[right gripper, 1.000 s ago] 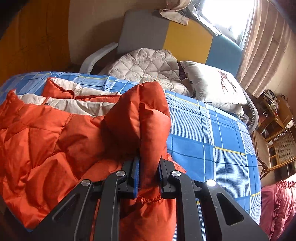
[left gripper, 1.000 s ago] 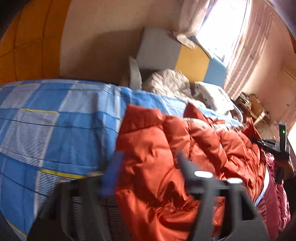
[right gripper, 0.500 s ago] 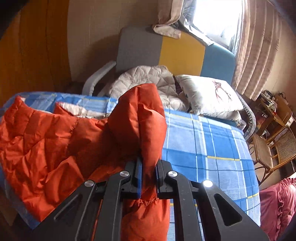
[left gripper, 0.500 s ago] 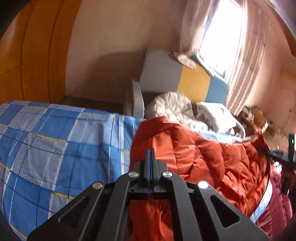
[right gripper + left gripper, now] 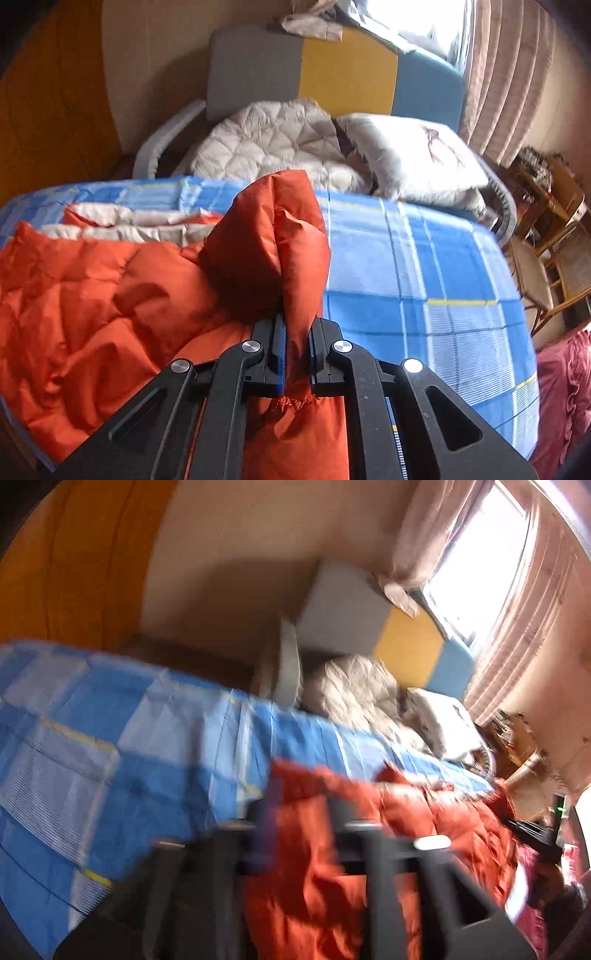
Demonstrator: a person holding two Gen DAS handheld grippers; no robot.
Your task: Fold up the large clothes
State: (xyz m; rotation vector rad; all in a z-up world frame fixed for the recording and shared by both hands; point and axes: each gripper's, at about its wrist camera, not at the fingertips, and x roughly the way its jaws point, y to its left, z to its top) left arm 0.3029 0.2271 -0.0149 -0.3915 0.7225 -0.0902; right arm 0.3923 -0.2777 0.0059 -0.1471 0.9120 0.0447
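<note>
Item: orange quilted jacket point(image 5: 110, 295), pale lining showing, spread on a bed with a blue checked sheet point(image 5: 424, 277); right hand-held gripper point(image 5: 295, 354) pinching a raised fold of the orange fabric, pads pressed on it; left hand-held gripper point(image 5: 299, 812) (view blurred) with jaws spread, having just been opening, orange fabric lying between them, not clamped; behind the bed: 1 beige quilt point(image 5: 273, 144), 1 white pillow point(image 5: 413, 155).
</note>
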